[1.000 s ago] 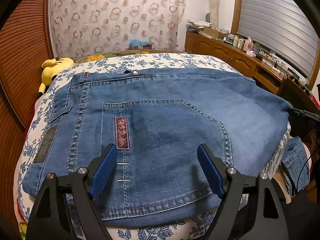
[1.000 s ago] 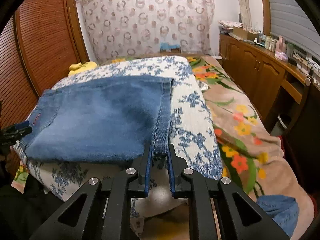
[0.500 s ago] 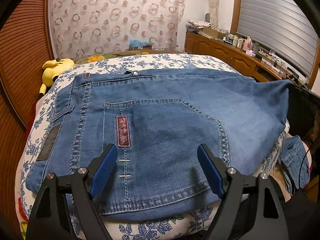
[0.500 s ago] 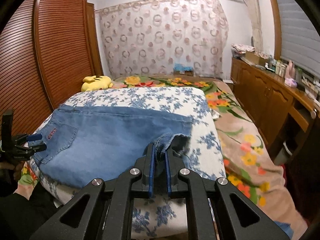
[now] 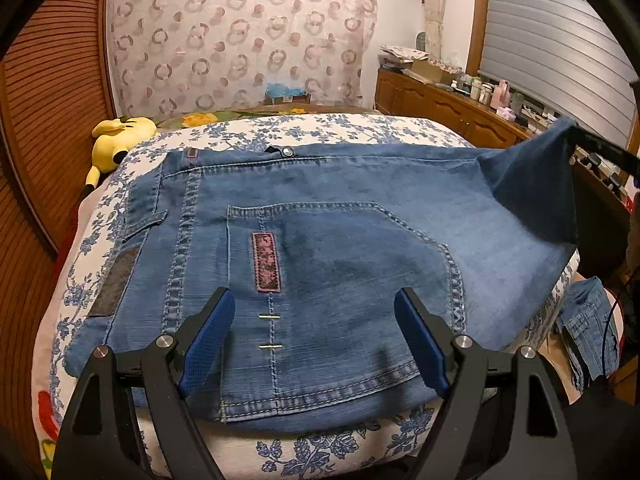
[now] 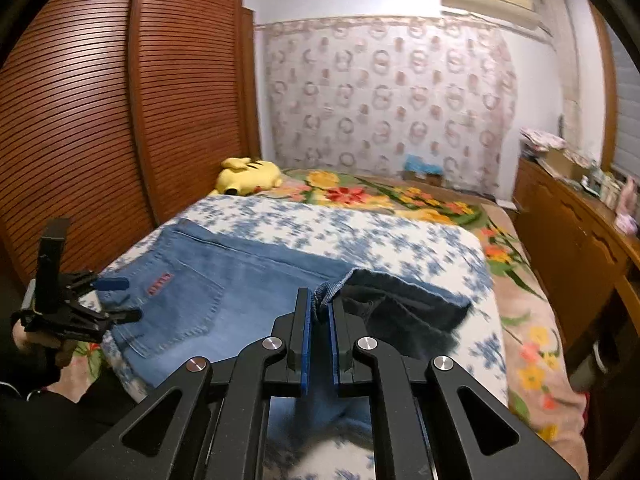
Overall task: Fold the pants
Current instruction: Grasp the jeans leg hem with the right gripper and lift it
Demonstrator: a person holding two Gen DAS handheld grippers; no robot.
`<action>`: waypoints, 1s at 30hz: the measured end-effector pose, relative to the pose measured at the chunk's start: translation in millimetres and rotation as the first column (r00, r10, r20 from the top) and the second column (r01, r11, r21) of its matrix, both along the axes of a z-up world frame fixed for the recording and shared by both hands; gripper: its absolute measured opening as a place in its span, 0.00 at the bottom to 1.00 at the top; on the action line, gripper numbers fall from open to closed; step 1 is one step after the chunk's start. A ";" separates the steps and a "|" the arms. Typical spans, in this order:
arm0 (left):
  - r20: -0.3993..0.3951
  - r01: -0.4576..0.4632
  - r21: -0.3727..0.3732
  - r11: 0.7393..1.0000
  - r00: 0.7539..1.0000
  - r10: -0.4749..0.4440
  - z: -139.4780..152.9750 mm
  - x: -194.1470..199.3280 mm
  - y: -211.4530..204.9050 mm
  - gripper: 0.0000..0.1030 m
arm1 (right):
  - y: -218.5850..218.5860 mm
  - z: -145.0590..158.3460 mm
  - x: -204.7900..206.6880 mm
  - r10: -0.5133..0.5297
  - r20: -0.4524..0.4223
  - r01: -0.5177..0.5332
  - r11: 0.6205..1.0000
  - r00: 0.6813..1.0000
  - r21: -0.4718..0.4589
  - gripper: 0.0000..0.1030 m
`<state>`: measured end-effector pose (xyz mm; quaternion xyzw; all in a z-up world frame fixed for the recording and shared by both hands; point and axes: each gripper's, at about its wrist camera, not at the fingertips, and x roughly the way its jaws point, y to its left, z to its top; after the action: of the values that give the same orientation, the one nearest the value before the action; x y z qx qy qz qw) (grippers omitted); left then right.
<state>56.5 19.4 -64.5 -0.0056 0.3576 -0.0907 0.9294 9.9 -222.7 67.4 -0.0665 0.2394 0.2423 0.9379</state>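
**A:** Start me at the left edge. What have you got?

**B:** At nine o'clock in my right wrist view I see the brown louvred wardrobe point(image 6: 120, 120). Below it, around eight o'clock, sits my left gripper point(image 6: 120, 298), held in a hand point(image 6: 36, 340). Its jaws stand wide apart with nothing between them. In its own view the blue pads point(image 5: 208, 336) hover just above the seat of the jeans point(image 5: 320, 248), either side of the back pocket point(image 5: 340, 280).

**A:** And the jeans themselves?

**B:** They lie flat across the blue-flowered bedding point(image 5: 280, 128), waistband toward nine o'clock, pocket side up with a pink embroidered patch point(image 5: 265, 262) near the middle. A yellow plush toy point(image 5: 116, 140) lies beyond them at ten o'clock, by the wardrobe.

**A:** Moving right, what is your other hand doing?

**B:** My right gripper point(image 6: 319, 312) is at six o'clock in its own view. Its jaws have just been closing and are now nearly together, pinched on the hem of the jeans' leg end point(image 6: 332, 290). That end is raised off the bedding and curling over, showing its darker underside. In the left wrist view the same corner stands up at two o'clock.

**A:** Anything further right?

**B:** A floral blanket point(image 6: 532, 344) at four o'clock, then the wooden sideboard point(image 6: 576, 240) at three o'clock with small bottles on top. A second piece of denim point(image 5: 588, 332) lies low at four o'clock in the left wrist view.
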 end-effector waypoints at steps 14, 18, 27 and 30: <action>0.007 -0.053 0.007 0.999 0.999 0.053 3.3 -10.7 25.9 0.80 | 76.4 5.4 38.1 0.239 0.045 -0.239 0.971 0.970 -0.010 0.07; 0.008 -0.079 0.002 0.997 0.997 0.079 3.0 -13.2 36.7 0.80 | 84.3 1.1 48.6 0.292 0.033 -0.293 0.956 0.956 0.009 0.07; -0.007 -0.101 -0.015 0.995 0.995 0.100 -3.9 -11.5 48.8 0.80 | 89.7 -39.1 97.1 0.312 -0.117 -0.315 0.949 0.943 -0.012 0.14; -0.007 -0.092 -0.016 0.996 0.996 0.092 -4.5 -11.1 45.7 0.80 | 78.6 -40.4 109.5 0.301 -0.120 -0.304 0.953 0.946 0.000 0.25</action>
<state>45.4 65.1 -68.9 -0.0298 0.3592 -0.0506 0.9314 119.4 -144.1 27.0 -0.0968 0.2838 0.3844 0.8731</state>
